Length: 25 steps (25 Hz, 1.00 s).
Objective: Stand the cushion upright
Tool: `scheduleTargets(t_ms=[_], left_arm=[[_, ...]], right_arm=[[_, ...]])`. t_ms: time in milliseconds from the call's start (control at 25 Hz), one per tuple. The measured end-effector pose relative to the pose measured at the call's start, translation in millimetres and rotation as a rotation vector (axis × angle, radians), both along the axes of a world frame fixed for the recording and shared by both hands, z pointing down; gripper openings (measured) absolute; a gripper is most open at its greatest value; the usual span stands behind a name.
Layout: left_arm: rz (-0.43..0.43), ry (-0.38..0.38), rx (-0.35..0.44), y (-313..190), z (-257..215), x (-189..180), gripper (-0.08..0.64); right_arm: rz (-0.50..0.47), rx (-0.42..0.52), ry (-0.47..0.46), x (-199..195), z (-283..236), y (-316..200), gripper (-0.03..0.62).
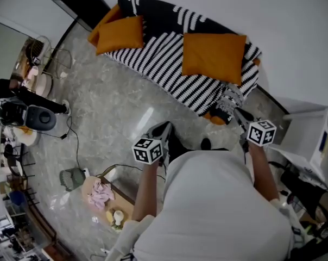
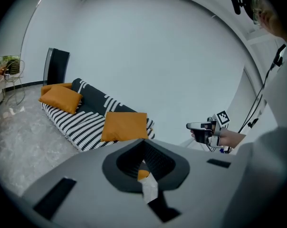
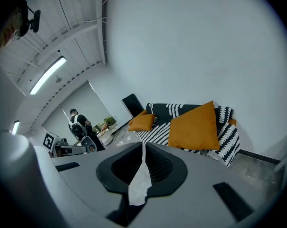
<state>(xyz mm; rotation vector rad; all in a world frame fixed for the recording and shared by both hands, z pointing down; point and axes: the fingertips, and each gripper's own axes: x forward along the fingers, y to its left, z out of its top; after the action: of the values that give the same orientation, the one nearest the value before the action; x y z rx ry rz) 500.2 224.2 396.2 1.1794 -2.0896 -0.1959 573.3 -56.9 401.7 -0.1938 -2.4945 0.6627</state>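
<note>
Orange cushions, two, sit on the striped sofa [image 1: 169,64]: far cushion [image 1: 120,34] and near cushion [image 1: 214,56], with my left gripper [image 1: 164,128] and right gripper [image 1: 237,113] well apart from both. Left gripper view: jaws together, empty. Right gripper view: jaws together, empty.

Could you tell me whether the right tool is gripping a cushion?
No, the right tool is shut and empty; the orange cushion rests on the striped sofa.

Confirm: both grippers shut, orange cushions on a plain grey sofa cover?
Wrong on the cover: the sofa cover is black-and-white striped, not plain grey, per the head view. Rest stands: left gripper and right gripper shut, orange cushions on it.
</note>
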Motion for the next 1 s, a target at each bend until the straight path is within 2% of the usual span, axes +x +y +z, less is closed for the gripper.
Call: scheduleTargets(t_ms=[400, 680, 1000], left_arm=[[0.13, -0.008, 0.003, 25, -10, -105, 0.002], [0.231, 0.006, 0.018, 40, -4, -165, 0.002], [0.334, 0.023, 0.013, 55, 5, -210, 0.002]], right_arm=[[0.135, 0.03, 0.032, -63, -1, 30, 0.043], [0.234, 0.05, 0.047, -101, -1, 54, 0.043], [0.334, 0.065, 0.052, -126, 0, 77, 0.043]])
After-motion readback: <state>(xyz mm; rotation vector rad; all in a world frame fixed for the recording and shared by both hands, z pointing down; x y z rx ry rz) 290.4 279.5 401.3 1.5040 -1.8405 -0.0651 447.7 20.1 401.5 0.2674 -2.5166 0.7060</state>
